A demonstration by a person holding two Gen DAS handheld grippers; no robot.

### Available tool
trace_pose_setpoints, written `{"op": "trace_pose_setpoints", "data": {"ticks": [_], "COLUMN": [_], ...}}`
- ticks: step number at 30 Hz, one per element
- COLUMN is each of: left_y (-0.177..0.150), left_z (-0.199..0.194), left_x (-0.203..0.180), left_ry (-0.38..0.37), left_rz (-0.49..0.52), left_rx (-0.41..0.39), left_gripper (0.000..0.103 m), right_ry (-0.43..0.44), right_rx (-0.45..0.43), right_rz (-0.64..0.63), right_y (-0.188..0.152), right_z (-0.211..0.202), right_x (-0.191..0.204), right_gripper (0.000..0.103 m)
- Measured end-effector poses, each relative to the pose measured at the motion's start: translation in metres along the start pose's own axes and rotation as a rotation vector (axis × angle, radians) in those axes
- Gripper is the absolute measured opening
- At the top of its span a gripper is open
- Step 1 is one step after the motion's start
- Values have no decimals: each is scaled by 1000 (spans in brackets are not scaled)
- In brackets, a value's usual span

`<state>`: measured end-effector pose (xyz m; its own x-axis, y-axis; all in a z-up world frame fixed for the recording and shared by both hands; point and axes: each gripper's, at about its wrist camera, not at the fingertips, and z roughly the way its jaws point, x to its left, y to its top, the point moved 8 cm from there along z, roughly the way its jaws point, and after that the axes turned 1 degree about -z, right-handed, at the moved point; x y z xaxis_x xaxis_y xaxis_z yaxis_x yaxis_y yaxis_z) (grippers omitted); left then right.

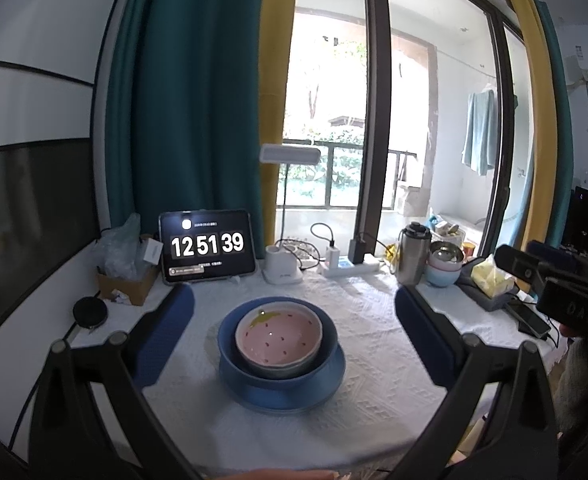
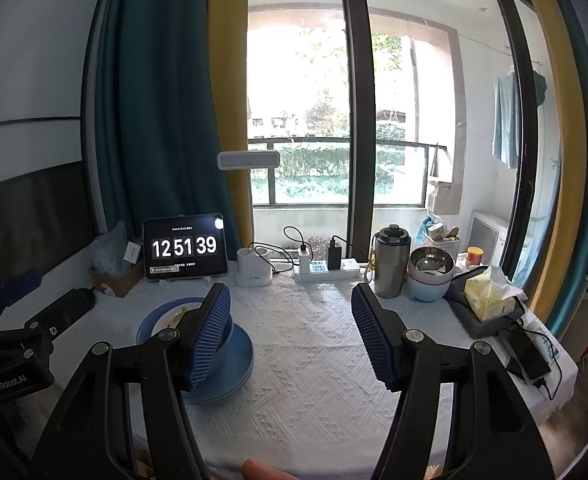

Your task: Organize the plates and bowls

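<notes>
Pink bowl [image 1: 278, 336] nested in a blue bowl [image 1: 278, 360] on a blue plate [image 1: 282, 392], mid desk [image 1: 373, 360] toward the left edge. Left tongs [image 1: 294, 340] spread either side of the stack, right tongs [image 2: 292, 332] spread over bare cloth, both empty. I judge glazed ceramic: heavy, stiff, slick, chippable; pinch 1 rim wall, lift straight

Bright daylight is coming in through a big glass door [image 2: 301, 120] with dark frames. Teal curtains [image 1: 186, 100] and yellow curtains [image 2: 230, 92] are hanging beside the glass door. Past the door, a balcony railing [image 2: 333, 146] is standing in front of green bushes. A white wall [image 1: 34, 80] with a dark panel is sitting left of the door. A bench with a white bumpy cloth [image 2: 313, 340] is standing in front of the door.
</notes>
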<state>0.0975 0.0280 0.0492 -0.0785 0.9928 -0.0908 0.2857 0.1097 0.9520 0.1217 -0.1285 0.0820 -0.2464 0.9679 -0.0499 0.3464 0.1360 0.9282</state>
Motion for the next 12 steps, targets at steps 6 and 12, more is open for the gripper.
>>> {"op": "trace_pose_setpoints", "data": {"ticks": [6,12], "left_y": [0,-1], "left_z": [1,1], "left_x": [0,0], "left_ry": [0,-2], "left_rz": [1,6], "left_rx": [0,3], "left_gripper": [101,101], "right_ry": [-1,0], "right_rx": [4,4], "right_rz": [-1,-3], "right_y": [-2,-4], "right_z": [1,1], "right_x": [0,1], "right_gripper": [67,67]}}
